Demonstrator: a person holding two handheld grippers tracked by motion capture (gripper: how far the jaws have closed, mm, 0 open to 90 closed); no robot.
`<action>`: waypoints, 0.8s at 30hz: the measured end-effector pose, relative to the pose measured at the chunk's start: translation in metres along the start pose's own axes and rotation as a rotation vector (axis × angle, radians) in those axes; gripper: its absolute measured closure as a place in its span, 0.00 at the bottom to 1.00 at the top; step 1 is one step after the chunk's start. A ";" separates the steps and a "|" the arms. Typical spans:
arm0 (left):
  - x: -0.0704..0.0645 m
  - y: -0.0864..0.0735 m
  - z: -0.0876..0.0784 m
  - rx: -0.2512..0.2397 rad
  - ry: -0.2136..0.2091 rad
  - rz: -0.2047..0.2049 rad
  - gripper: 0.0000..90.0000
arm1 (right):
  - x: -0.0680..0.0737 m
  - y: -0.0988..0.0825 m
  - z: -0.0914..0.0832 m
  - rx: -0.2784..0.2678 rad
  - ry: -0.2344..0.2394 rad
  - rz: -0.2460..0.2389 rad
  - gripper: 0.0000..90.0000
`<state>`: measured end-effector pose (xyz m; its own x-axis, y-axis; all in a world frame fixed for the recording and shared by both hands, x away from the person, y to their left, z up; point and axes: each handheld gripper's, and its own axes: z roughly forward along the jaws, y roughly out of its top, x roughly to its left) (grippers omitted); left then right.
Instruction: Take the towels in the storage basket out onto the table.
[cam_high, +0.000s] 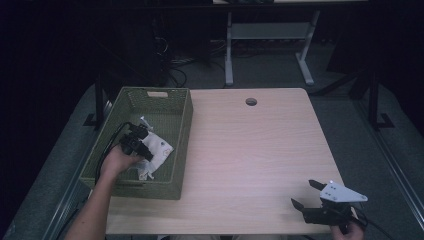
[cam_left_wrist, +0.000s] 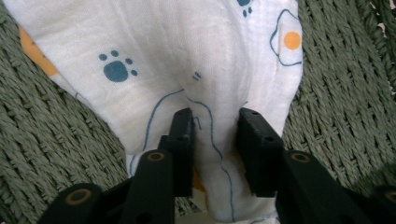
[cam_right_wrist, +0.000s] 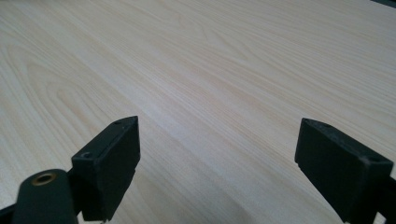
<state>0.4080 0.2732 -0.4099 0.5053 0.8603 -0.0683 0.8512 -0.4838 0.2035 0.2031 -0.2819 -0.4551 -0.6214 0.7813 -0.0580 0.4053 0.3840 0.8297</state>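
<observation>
**Cloth pinched in basket as second gripper waits across the table**

Cloth (cam_high: 156, 150), white and printed with blue paw marks and orange-centred egg shapes, lies crumpled on the floor of a green woven basket (cam_high: 182, 125) at the left of the high view. The left gripper (cam_high: 140, 145) reaches down into the basket, held by a hand (cam_high: 117, 162) whose forearm comes in from the lower left corner of the frame. In the left gripper view the two black jaws rise from the bottom edge and stand on either side of a raised fold of the cloth (cam_left_wrist: 154, 65); their pads press against that fold, which bunches up between them, so the left gripper (cam_left_wrist: 215, 123) is grasping the cloth. The basket's weave (cam_left_wrist: 51, 140) shows at both sides of the fabric. A small pale object (cam_high: 145, 121) lies near the far end of the basket floor; what it is cannot be told.

At the lower right of the high view the right gripper (cam_high: 304, 194), topped by a grey plate, sits low over the wooden table (cam_high: 260, 145), well apart from the basket. In the right gripper view its jaws stand wide, released, the right gripper (cam_right_wrist: 219, 140) having nothing but bare table (cam_right_wrist: 210, 56) between them.
</observation>
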 end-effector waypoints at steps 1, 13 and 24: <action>0.000 0.000 -0.001 -0.002 -0.001 0.000 0.80 | 0.000 0.000 0.000 -0.001 0.000 0.000 0.15; 0.001 -0.002 -0.013 -0.029 0.003 -0.009 0.96 | 0.000 0.000 -0.001 -0.007 -0.002 0.003 0.15; 0.003 -0.004 -0.023 -0.067 -0.020 -0.009 0.97 | -0.001 0.000 -0.001 -0.006 -0.003 0.005 0.15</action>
<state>0.4027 0.2817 -0.3888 0.5011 0.8607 -0.0895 0.8445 -0.4638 0.2680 0.2025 -0.2835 -0.4545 -0.6175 0.7846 -0.0553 0.4041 0.3768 0.8335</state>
